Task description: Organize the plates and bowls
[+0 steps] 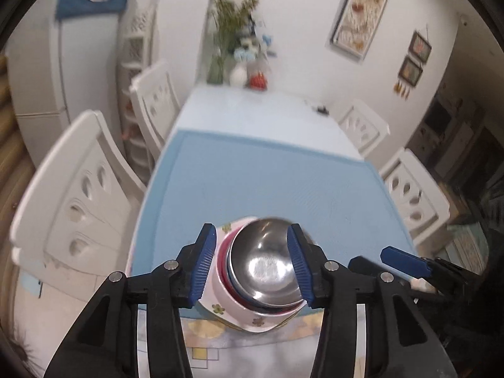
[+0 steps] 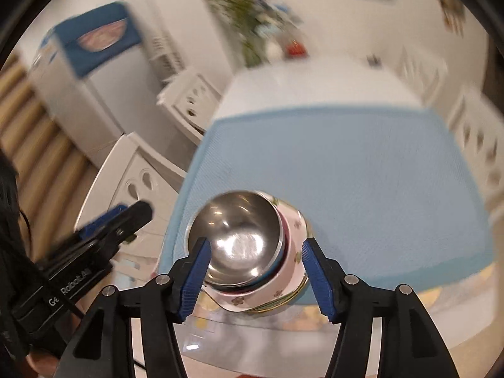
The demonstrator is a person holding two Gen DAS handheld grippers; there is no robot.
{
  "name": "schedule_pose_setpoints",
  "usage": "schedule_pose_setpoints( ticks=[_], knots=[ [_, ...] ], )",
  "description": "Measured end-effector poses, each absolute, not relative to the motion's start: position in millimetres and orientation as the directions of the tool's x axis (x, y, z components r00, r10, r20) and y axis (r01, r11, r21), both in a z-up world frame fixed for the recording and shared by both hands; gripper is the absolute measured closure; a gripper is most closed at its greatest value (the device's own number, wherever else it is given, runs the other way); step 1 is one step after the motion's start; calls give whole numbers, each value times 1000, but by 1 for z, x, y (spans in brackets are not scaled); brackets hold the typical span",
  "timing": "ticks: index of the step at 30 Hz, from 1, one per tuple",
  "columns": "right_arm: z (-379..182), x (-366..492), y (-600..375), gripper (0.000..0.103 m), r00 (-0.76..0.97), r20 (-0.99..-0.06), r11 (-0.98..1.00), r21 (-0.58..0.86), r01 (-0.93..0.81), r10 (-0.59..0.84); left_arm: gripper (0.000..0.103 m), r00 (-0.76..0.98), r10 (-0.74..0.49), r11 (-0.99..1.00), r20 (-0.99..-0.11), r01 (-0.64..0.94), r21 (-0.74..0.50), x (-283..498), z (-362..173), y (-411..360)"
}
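And here is the stack, sitting at the near edge of the blue mat [image 1: 267, 170] on the table [image 1: 252, 104]. On top, a shiny steel bowl [image 1: 264, 267], mouth up, catching the light. It nests inside a bowl with a red rim [image 1: 220, 261], and under that lies a white flowered plate [image 1: 239, 315] with a scalloped edge. From the right wrist view a gold-rimmed edge peeks out beneath the plate, too thin to say what it belongs to.

The left gripper [image 1: 253, 264] hangs above the stack, jaws released. Its blue pads [image 1: 201, 264] frame the steel bowl from either side in the picture, but they sit above it and grip nothing.

The right gripper [image 2: 255, 278] is in the same posture, jaws spread wider, blue pads [image 2: 318, 280] on either side of the stack as seen from above, nothing pinched between them. Each gripper shows up in the other's camera, off to the side, clear of the dishes.

White chairs [image 1: 78, 195] line both sides of the table. At the far end stand a vase of greenery [image 1: 226, 31] and some small ornaments, blurred. Framed pictures [image 1: 359, 15] hang on the wall, and a white fridge [image 1: 41, 72] stands to the left.
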State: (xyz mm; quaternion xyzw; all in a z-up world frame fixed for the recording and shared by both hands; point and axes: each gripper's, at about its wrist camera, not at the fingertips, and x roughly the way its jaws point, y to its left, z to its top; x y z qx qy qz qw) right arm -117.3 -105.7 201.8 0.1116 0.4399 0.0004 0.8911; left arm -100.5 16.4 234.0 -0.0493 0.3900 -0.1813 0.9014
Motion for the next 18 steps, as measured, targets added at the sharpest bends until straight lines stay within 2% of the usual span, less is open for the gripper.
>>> schedule_pose_setpoints(
  ticks=[1,2,3,5,8,11,18],
  knots=[
    [210,-121,-99,41,632,-772,983,162,84,73,58,656,-345,938,-672,264,-223,-106,242,19],
    [221,-127,-91,37,659,-752,991,107,85,24,53,670,-333,943,-663,251,-220,-108,246,21],
    [228,-131,-88,28,677,-736,993,67,93,-14,40,686,-326,945,-651,239,-221,-111,251,23],
    [236,-138,-85,17,697,-714,994,15,108,-65,34,714,-309,950,-628,206,-234,-120,260,29],
    [242,-150,-88,17,701,-709,994,4,112,-76,34,713,-265,963,-649,160,-217,-135,262,25],
    [234,-165,-96,17,648,-757,990,2,139,-89,34,692,-191,981,-696,113,-157,-153,256,12],
    [213,-207,-111,17,585,-806,979,32,201,-94,34,640,-167,986,-750,99,-134,-203,246,4]
  ],
)
